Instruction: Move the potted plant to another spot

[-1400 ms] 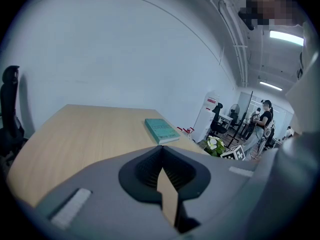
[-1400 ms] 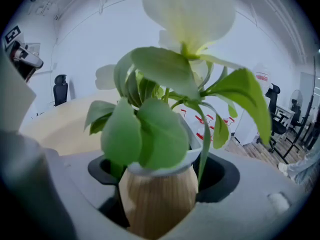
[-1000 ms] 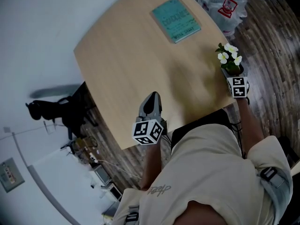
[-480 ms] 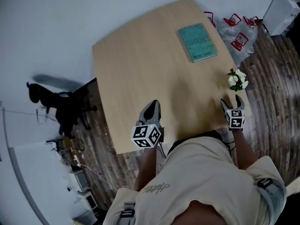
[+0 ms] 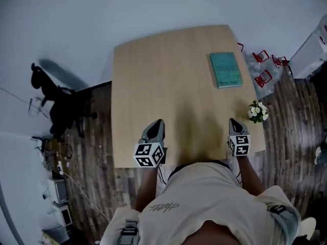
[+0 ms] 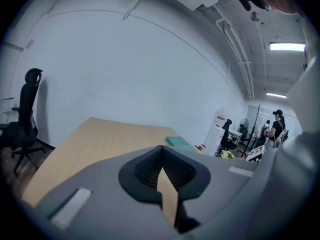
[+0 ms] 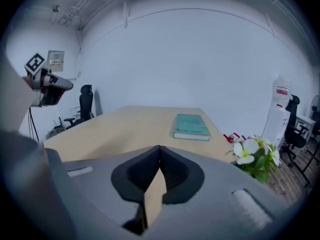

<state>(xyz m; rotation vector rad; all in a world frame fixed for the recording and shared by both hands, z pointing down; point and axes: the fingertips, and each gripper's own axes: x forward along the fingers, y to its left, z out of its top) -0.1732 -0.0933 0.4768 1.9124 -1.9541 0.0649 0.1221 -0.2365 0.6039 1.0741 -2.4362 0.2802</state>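
Book [image 5: 225,70] and potted plant [image 5: 257,111] occupy table [image 5: 168,86], right side.

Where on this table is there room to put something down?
The table is bare on its left and middle, from the far edge down to the left gripper. The right side is busier: the book far back, the plant at the right edge beside the right gripper, with a bare strip between book and plant.

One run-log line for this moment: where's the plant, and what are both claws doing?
plant: upright at right edge of table, not held | right claw: just closed, empty, beside plant | left claw: shut, empty
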